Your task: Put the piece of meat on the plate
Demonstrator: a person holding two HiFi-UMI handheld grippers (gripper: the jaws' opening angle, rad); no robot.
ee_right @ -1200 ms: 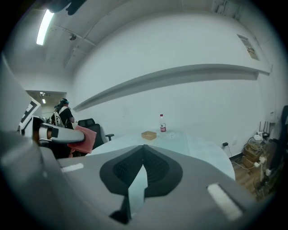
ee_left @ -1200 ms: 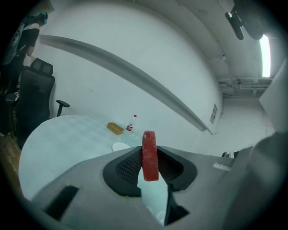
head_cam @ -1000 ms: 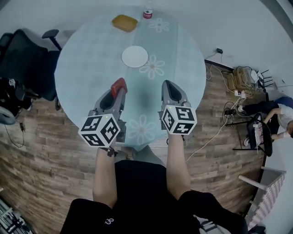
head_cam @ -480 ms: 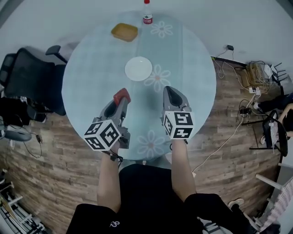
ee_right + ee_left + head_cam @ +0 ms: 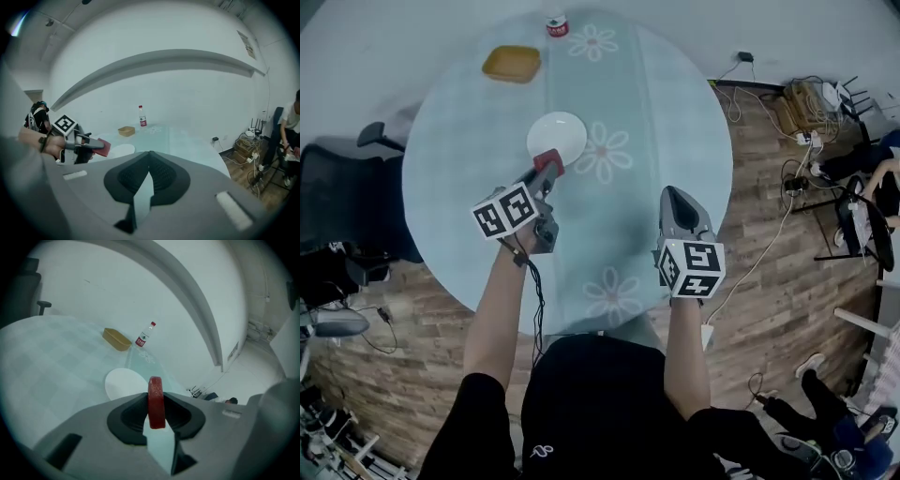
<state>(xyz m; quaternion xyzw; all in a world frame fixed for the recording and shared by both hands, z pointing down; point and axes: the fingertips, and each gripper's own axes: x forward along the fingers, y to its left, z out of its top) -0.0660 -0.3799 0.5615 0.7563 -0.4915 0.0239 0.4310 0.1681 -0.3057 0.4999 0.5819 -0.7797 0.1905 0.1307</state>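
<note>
My left gripper (image 5: pixel 546 169) pinches the red piece of meat (image 5: pixel 156 401) on edge at the near rim of the white plate (image 5: pixel 558 131), while my right gripper (image 5: pixel 678 199), jaws together and empty, hangs over the table (image 5: pixel 675 122) to the near right.

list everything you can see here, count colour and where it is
table: 1, round, pale blue-green cloth with white flowers, centre
plate: 1, white, left of the table's middle
piece of meat: 1, red, clamped in the left tongs, by the plate's near edge
dish: 1, yellow-brown, far left of the table
bottle: 1, clear with a red label, far edge of the table
office chair: 1, black, left of the table
cables: a tangle on the wood floor, right
other person: 1, at the far right
left tongs: 1, grey, shut on the meat
right tongs: 1, grey, shut, empty, over the table's near right
</note>
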